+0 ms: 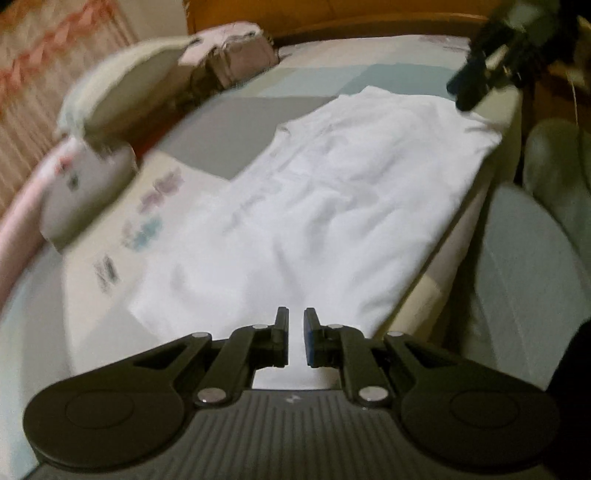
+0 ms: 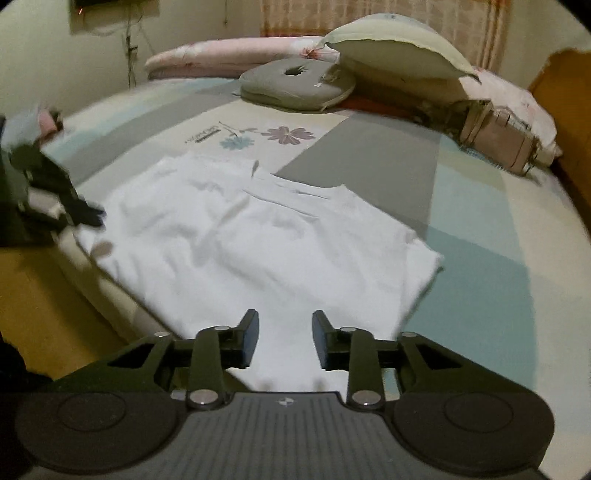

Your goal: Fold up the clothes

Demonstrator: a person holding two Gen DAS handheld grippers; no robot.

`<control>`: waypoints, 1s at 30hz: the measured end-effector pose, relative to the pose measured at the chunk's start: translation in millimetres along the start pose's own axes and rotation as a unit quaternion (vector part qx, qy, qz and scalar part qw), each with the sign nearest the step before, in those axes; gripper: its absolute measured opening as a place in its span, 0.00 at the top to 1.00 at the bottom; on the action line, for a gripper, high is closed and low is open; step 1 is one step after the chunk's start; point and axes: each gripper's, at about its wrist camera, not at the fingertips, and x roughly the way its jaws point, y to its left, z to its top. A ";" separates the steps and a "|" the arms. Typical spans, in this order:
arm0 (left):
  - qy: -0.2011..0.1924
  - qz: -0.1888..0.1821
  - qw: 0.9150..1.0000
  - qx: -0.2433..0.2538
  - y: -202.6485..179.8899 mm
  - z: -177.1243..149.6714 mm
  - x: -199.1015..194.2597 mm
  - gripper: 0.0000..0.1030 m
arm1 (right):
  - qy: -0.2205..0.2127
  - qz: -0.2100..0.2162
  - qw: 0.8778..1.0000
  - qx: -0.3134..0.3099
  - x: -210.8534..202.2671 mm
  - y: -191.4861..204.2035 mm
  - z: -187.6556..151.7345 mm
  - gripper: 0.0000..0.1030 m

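Right wrist: right claw [image 2: 284,338] parted, low over white shirt [image 2: 258,236]

Bed [image 2: 480,236] with patchwork cover; pillows [image 2: 395,55] stacked by curtain [image 2: 388,14]; wooden headboard [image 2: 561,96]; dim cream wall [image 2: 184,29].

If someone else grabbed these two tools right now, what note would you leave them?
Left gripper: jaws nearly closed with a narrow gap, nothing between them, at one end of the shirt.
Right gripper: jaws open, empty, at the opposite end.
Shirt: white, lying on the bed near its edge, sides seemingly already folded in.
Left to do: fold it across its length, by the look of it.
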 end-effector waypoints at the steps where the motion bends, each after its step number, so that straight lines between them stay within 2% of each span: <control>1: 0.007 -0.007 1.000 -0.015 1.2 -4.7 6.4 0.88 | -0.006 0.004 1.000 0.016 -0.7 -3.7 2.1 0.61; 3: 0.017 -0.014 0.998 -0.055 9.7 -17.4 10.2 0.88 | 0.012 0.005 0.999 0.036 13.8 -6.2 -5.6 0.61; 5: 0.016 -0.022 0.995 -0.098 21.1 -28.6 7.7 0.81 | 0.045 -0.009 0.998 0.047 29.8 -11.9 -17.9 0.61; 8: -0.006 -0.032 0.992 -0.121 35.8 -19.4 13.9 0.80 | 0.039 -0.004 0.997 0.063 21.2 -21.3 -14.9 0.57; 10: -0.024 -0.038 0.991 -0.128 45.1 -7.5 20.2 0.79 | 0.018 -0.010 0.998 0.065 13.5 -27.0 -2.6 0.48; 12: -0.042 -0.044 0.989 -0.134 54.4 4.5 26.5 0.69 | -0.007 -0.010 0.997 0.079 9.4 -34.6 13.9 0.47; 13: -0.052 -0.047 0.988 -0.137 59.1 10.5 29.7 0.58 | -0.019 -0.013 0.996 0.087 9.8 -38.1 23.8 0.47; 14: -0.061 -0.050 0.987 -0.140 63.7 16.4 32.9 0.54 | -0.030 -0.018 0.995 0.092 13.0 -40.9 33.9 0.47; 18: -0.095 -0.062 0.982 -0.153 81.9 38.7 45.4 0.54 | -0.046 -0.035 0.991 0.122 41.9 -53.7 57.4 0.46; 23: -0.096 -0.057 0.974 -0.199 96.9 34.7 57.8 0.55 | -0.039 -0.061 0.984 0.165 91.0 -72.4 58.7 0.46; 25: -0.097 -0.055 0.970 -0.217 102.9 33.1 62.8 0.55 | -0.047 -0.068 0.983 0.165 100.0 -79.1 55.9 0.46; 28: -0.097 -0.052 0.964 -0.244 111.8 30.6 70.3 0.66 | -0.064 -0.064 0.982 0.163 99.4 -85.4 55.9 0.46; 30: -0.097 -0.050 0.959 -0.262 117.8 29.0 75.3 0.65 | -0.068 -0.064 0.980 0.176 95.2 -88.2 59.0 0.46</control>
